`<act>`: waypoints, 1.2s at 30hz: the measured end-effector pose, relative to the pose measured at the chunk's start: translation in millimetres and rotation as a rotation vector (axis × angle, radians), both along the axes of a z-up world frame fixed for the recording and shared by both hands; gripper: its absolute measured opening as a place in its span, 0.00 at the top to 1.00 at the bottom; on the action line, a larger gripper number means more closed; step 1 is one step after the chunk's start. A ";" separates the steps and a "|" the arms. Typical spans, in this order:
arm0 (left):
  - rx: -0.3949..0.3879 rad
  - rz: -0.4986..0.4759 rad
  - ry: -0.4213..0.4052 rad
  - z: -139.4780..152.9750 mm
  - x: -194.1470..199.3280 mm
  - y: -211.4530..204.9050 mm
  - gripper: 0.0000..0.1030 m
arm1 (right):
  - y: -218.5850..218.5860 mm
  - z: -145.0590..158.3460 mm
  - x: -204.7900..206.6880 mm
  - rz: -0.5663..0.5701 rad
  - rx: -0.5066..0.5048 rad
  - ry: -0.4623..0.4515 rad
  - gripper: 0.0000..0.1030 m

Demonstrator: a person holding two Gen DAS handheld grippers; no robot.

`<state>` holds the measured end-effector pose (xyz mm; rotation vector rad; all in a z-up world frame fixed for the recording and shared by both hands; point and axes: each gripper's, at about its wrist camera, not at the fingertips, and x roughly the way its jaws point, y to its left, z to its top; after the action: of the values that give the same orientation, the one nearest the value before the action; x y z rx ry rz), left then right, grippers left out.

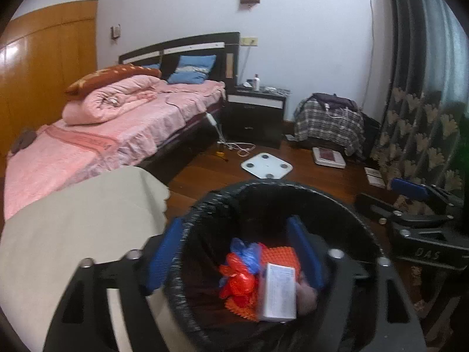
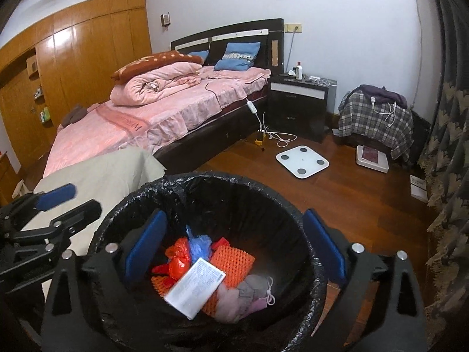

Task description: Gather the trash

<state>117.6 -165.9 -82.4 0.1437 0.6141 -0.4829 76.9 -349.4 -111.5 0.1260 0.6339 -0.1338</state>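
Pale walls (image 2: 351, 14); glossy wooden wardrobe (image 2: 73, 67) along the left. Dark-framed bed (image 2: 164, 117) under pink covers, folded quilt (image 2: 155, 85) and blue pillow (image 2: 237, 55) by the headboard. Black nightstand (image 2: 299, 105) just beside the bed's head corner. White scale (image 2: 302, 161) on reddish wood floor (image 2: 351, 199). Patterned curtain (image 2: 448, 146) at right.

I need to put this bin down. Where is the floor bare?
Bare floor lies between the bin, the white scale and the curtain. It is crowded with cables by the nightstand and the bed.
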 end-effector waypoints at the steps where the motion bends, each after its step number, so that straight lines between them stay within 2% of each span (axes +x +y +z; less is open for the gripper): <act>1: 0.001 0.005 -0.005 1.9 -0.2 3.9 0.24 | 0.1 1.3 -1.0 -0.001 0.004 0.000 0.06; 10: -0.008 0.081 -0.033 24.9 -18.8 40.8 0.06 | 16.4 26.6 -18.5 0.044 0.020 -0.024 0.05; 23: -0.017 0.146 -0.071 60.0 -52.8 70.6 0.06 | 61.2 70.4 -49.9 0.150 0.008 -0.073 0.05; 36: -0.041 0.172 -0.143 88.5 -76.6 82.3 0.06 | 74.1 98.6 -63.8 0.188 -0.018 -0.127 0.05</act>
<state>41.0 -83.6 6.1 0.0842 0.4712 -0.3153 13.0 -275.3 -12.9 0.0562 0.5145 0.0496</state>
